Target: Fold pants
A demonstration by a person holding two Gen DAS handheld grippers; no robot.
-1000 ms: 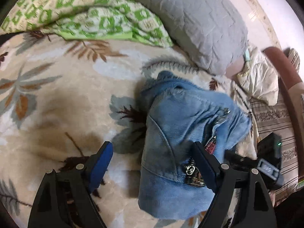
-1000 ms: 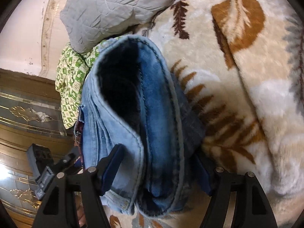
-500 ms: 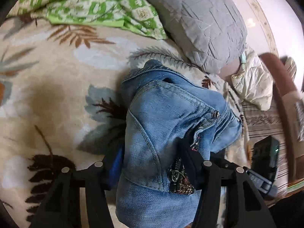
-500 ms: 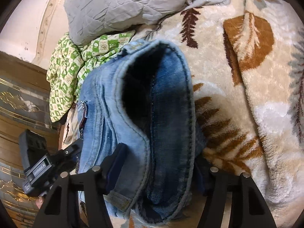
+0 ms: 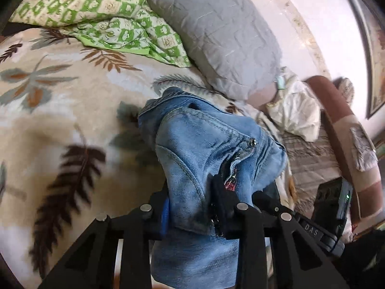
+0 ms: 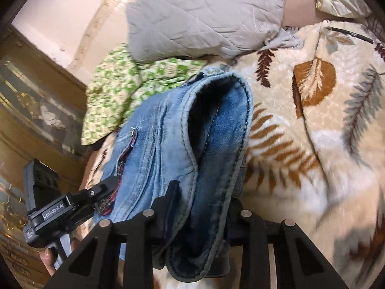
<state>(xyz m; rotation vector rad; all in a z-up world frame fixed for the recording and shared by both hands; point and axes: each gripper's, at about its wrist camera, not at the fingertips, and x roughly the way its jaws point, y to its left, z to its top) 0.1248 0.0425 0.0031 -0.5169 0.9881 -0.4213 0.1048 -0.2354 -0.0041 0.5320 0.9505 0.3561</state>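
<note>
The blue denim pants [image 5: 204, 139] are a folded bundle raised off the leaf-print blanket [image 5: 60, 96]. My left gripper [image 5: 190, 192] has its jaws closing, and the pads press one end of the bundle near the zipper. In the right wrist view, the pants [image 6: 156, 144] show the open waistband with its dark inside. The jaws of my right gripper [image 6: 204, 195] are closing too, pinching the denim layers at the other end. The right gripper's housing [image 5: 334, 207] shows past the bundle. A hand holds the left gripper's housing [image 6: 48, 212].
A grey quilted pillow [image 5: 216, 36] and a green checked cloth [image 5: 101, 12] lie at the far end of the bed. A cream bundle [image 5: 293, 110] and a brown padded rail [image 5: 336, 125] sit on the right. Carved wooden panelling [image 6: 28, 96] stands beside the bed.
Both pairs of jaws have narrowed from wide apart onto the denim. The bundle has come up off the blanket with both grippers, and the right gripper has rolled.
</note>
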